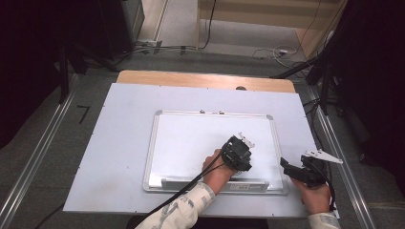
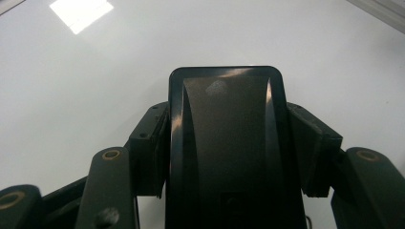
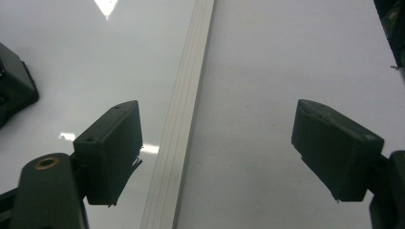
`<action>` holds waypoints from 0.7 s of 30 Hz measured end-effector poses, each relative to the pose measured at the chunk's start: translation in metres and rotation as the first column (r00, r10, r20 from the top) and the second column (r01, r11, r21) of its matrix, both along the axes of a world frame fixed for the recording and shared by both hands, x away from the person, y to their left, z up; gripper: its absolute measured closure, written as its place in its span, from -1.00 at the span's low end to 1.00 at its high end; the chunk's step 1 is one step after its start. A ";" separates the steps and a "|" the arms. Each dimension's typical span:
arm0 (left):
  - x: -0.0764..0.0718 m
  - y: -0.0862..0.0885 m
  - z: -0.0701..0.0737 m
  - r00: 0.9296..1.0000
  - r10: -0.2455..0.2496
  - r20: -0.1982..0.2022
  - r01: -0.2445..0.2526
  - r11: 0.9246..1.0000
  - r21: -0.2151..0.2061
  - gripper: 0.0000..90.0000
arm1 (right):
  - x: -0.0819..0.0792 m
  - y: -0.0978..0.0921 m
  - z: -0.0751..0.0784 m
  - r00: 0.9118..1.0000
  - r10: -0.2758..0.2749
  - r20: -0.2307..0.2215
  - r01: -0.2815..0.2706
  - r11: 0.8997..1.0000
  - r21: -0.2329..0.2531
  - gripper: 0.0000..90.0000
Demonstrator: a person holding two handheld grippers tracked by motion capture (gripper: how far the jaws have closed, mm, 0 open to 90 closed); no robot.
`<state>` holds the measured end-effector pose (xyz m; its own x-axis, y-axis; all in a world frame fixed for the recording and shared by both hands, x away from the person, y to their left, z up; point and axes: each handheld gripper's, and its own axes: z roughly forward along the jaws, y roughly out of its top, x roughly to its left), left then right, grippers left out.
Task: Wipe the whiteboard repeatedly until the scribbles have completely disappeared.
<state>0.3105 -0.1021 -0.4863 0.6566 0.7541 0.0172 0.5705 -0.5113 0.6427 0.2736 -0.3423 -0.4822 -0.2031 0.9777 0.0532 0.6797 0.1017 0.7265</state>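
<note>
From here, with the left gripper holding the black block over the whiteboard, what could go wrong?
1. The left gripper has its jaws shut on a smooth black block; pushed hard against the whiteboard, it might slip.
2. The right gripper, jaws open, sits astride the whiteboard's frame; moving sideways, a jaw may catch on it.
3. The left gripper's cable trails over the whiteboard's bottom edge and could snag.

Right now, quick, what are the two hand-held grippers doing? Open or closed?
Left hand-held gripper: closed on a dark flat-faced block, over the whiteboard.
Right hand-held gripper: open, holding nothing, jaws either side of the whiteboard's frame edge.
</note>
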 end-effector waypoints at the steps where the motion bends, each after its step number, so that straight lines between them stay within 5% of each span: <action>1: 0.000 -0.005 0.000 1.000 -0.004 0.000 0.004 1.000 0.001 -0.11 | 0.000 0.000 0.000 1.000 0.000 -0.001 0.000 1.000 -0.001 -0.64; 21: 0.007 -0.037 0.001 1.000 -0.019 -0.001 0.019 1.000 0.000 -0.11 | -0.001 -0.002 0.000 1.000 -0.003 -0.003 0.003 1.000 0.001 -0.64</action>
<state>0.3172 -0.1394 -0.4856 0.6709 0.7413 0.0166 0.5610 -0.5221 0.6424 0.2724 -0.3441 -0.4826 -0.1997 0.9783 0.0548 0.6818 0.0986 0.7248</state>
